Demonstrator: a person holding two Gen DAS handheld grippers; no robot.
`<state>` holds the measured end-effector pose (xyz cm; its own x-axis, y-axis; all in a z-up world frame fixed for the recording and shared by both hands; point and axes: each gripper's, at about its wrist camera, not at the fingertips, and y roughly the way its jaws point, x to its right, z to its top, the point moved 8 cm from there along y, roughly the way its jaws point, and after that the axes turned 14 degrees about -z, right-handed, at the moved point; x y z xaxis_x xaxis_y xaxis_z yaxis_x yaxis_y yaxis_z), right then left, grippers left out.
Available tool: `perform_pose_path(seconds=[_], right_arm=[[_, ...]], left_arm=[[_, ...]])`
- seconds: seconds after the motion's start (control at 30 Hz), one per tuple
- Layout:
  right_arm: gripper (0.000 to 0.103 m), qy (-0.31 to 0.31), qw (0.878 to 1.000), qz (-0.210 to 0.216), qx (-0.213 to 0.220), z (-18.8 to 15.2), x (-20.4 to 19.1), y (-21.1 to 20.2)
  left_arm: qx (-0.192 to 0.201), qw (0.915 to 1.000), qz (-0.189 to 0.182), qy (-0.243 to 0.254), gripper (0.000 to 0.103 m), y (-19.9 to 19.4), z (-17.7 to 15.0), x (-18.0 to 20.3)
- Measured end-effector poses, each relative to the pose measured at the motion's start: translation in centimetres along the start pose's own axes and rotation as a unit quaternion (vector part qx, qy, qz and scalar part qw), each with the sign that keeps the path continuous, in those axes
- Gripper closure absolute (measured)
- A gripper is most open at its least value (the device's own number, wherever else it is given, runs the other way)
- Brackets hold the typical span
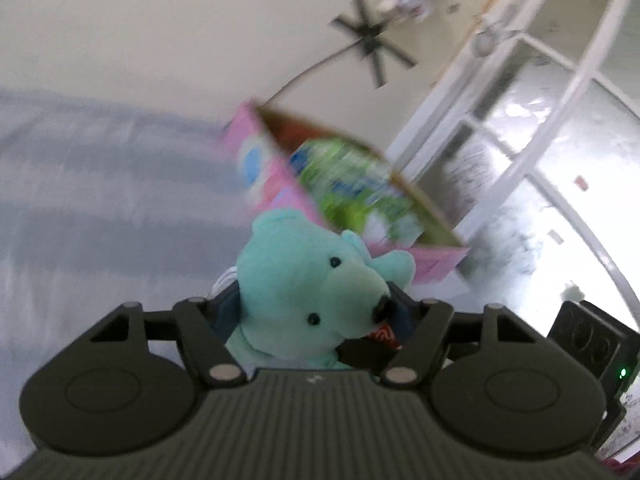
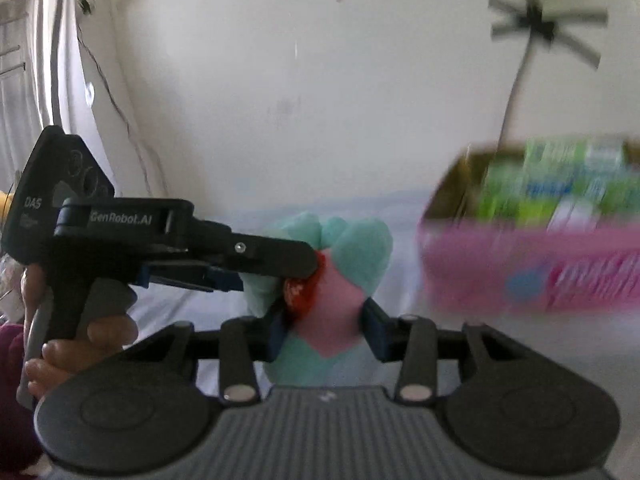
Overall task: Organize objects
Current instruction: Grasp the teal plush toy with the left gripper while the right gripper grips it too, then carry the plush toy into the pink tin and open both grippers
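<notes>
A mint-green teddy bear (image 1: 308, 284) with a pink belly patch and a red tag is held in the air by both grippers. My left gripper (image 1: 312, 312) is shut on its head and neck. My right gripper (image 2: 324, 328) is shut on its lower body (image 2: 328, 316), and the left gripper (image 2: 240, 256) shows there coming in from the left. A pink cardboard box (image 1: 280, 184) holding green-and-blue packets (image 1: 352, 184) stands just beyond the bear; in the right wrist view the box (image 2: 532, 264) is at the right.
A pale sheet (image 1: 100, 200) covers the surface below. A white-framed window (image 1: 520, 128) is at the right. A dark star-shaped stand with a thin pole (image 2: 536, 24) rises behind the box against a cream wall. The views are motion-blurred.
</notes>
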<state>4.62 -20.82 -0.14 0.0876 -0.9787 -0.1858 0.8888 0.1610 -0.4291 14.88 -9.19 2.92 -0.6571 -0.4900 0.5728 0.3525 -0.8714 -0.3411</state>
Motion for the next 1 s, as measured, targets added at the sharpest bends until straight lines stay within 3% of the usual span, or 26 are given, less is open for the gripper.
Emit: perform_pose_path(seconds=[0.13,0.3,0.43,0.53,0.63,0.77,0.83,0.93,1.0], right_arm=[[0.063,-0.01,0.997,-0.054,0.062,3.3,2.2,-1.1],[0.063,0.017,0.99,-0.115,0.077,5.7,7.2,-0.6],[0.062,0.018,0.985,-0.163,0.063,6.4,12.6,-0.4],[0.056,0.016,0.98,-0.196,0.03,6.5,17.0,0.9],[0.04,-0.005,0.96,-0.279,0.01,6.0,21.2,2.3],[0.031,0.033,0.958,-0.283,0.029,4.7,23.1,2.1],[0.02,0.032,0.956,-0.288,0.046,4.3,23.1,1.8],[0.02,0.034,0.957,-0.281,0.06,4.3,22.7,1.4],[0.02,0.025,0.955,-0.287,0.071,4.7,22.3,0.6]], left_arm=[[-0.001,0.9979,-0.004,0.064,0.029,3.6,3.8,3.5],[-0.032,0.9955,-0.01,0.089,0.029,10.1,6.9,5.1],[-0.07,0.9945,-0.021,0.075,0.029,16.1,7.5,6.0],[-0.098,0.9922,-0.016,0.075,0.028,20.8,6.9,6.2],[-0.129,0.9909,0.0,0.038,0.024,24.6,5.8,5.2],[-0.11,0.9931,0.005,0.04,0.022,24.5,5.8,5.3],[-0.096,0.9943,0.012,0.046,0.022,23.4,6.1,5.4],[-0.054,0.9972,0.02,0.047,0.017,21.4,7.8,5.7],[-0.034,0.9968,0.047,0.054,0.017,20.2,8.6,5.7]])
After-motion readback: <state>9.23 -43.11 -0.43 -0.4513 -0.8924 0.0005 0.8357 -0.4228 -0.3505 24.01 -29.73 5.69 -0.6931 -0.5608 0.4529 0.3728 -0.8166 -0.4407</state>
